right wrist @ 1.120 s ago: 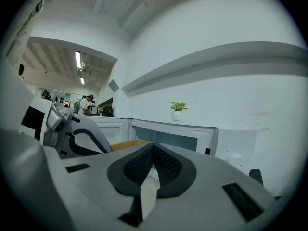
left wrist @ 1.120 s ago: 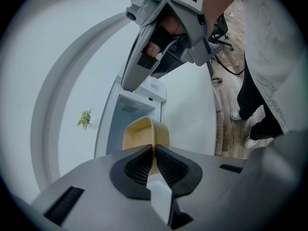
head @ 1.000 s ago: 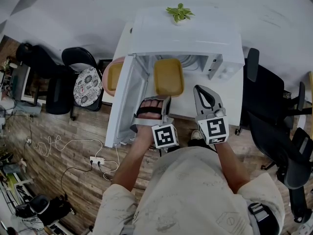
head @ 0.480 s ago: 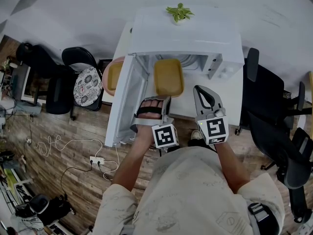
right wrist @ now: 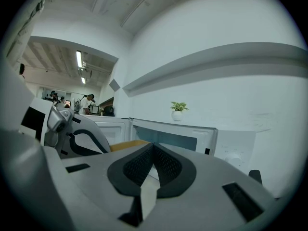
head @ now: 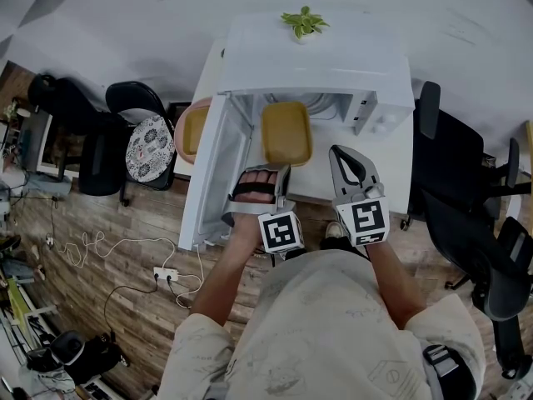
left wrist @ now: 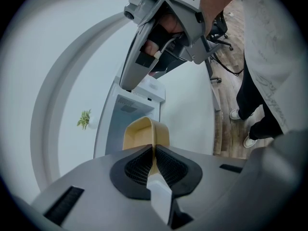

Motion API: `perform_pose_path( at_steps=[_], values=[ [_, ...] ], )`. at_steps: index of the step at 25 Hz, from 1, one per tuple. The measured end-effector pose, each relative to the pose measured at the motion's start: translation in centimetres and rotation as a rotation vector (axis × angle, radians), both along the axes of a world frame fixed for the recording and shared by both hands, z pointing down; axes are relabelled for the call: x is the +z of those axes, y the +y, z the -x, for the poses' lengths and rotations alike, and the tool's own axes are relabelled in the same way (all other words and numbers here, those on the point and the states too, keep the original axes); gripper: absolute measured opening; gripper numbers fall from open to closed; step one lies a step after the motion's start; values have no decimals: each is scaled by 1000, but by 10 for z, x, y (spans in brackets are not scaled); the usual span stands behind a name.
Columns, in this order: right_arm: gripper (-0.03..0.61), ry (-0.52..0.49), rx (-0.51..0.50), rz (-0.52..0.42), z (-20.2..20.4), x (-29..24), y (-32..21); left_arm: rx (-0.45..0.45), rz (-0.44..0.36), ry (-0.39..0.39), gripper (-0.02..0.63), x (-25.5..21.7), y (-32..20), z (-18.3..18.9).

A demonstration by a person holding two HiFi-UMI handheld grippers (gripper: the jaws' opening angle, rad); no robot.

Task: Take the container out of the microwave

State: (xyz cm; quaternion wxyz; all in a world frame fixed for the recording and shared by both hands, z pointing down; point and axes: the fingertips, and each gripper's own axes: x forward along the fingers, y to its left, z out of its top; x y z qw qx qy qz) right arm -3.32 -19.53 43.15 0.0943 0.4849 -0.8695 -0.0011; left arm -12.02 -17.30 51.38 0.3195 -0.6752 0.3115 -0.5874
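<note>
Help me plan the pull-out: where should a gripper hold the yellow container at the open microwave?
Near rim of the yellow container, from the front past the open door: that thin upright wall faces outward and fits between jaws. The left gripper pinches it there.

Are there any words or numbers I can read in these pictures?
No words or numbers can be read.
Left marker cube and right marker cube: only black-and-white patterns, no letters.
Microwave panel: too small to read.
Shirt print: too faint to read.
</note>
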Motion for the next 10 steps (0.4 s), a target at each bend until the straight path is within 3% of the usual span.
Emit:
perform_pose_path(
  at_steps=[10],
  values=[
    [14, 9, -6, 4, 1, 2, 1, 6, -5, -17, 29, -6, -1, 0]
  ],
)
